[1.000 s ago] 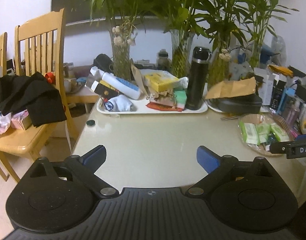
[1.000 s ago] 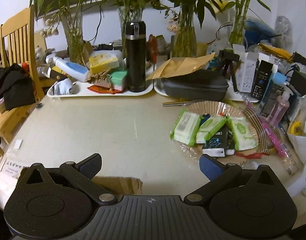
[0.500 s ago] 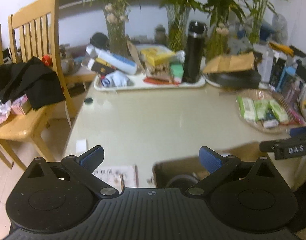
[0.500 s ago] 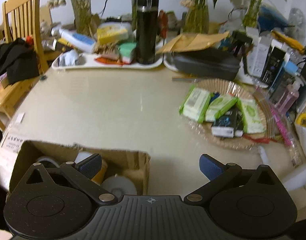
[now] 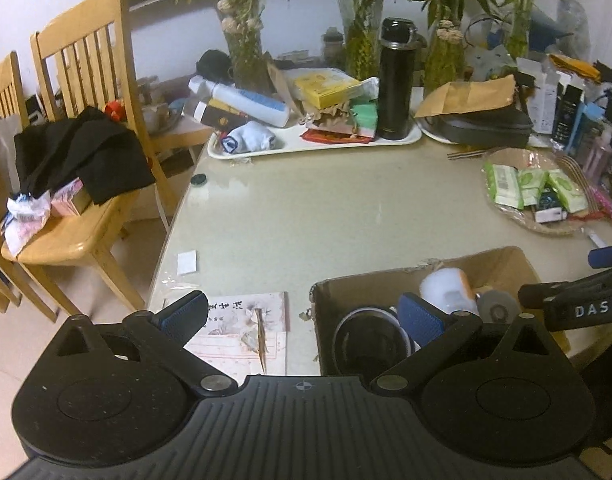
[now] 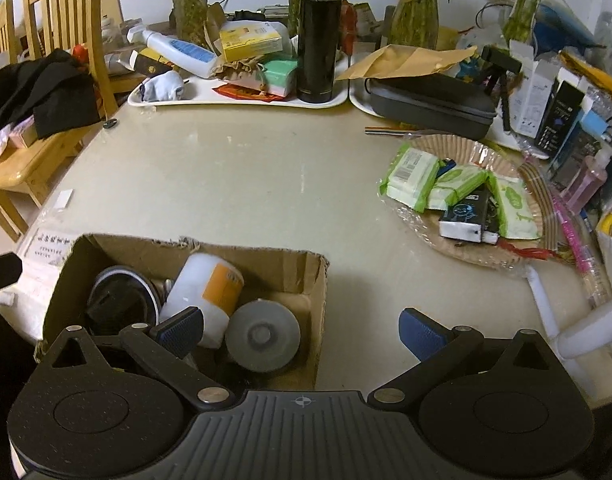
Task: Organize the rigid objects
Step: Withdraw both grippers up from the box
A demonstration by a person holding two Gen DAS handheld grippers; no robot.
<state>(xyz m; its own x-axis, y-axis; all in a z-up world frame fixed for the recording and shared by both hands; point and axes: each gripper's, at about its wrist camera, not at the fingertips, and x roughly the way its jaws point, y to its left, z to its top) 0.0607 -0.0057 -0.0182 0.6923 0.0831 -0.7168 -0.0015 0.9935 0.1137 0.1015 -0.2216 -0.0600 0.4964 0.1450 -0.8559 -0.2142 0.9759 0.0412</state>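
Tongs first: your left tongs (image 5: pixel 301 316) are gaping wide with nothing between the blue pads, one pad hanging over the printed paper sheet (image 5: pixel 241 332) at the bench edge, the other over the near-left corner of the cardboard box (image 6: pixel 301 280). Your right tongs (image 6: pixel 301 330) are spread wide too, holding nothing, left pad hovering over the box, right pad over bare bench (image 6: pixel 233 184).

You're looking down into the box at the near edge of the bench. A white bottle with an orange label (image 6: pixel 203 286) is lying tilted in the middle, a grey round lid (image 6: pixel 263 334) is sitting just beside it on the right, and a black round container (image 6: pixel 119 300) is sitting to its left.

Further out on the right, a woven plate (image 6: pixel 458 148) is carrying green wipe packs (image 6: pixel 412 174) and a small dark box. At the far side, a white tray (image 6: pixel 225 98) is holding a black thermos (image 6: pixel 318 34) standing upright, a white lotion bottle (image 6: pixel 177 52) lying down and a yellow box (image 6: pixel 249 42). Beside the tray, a dark zip case (image 6: pixel 430 100) is sitting under a brown envelope. Wooden chairs are standing off the left edge.
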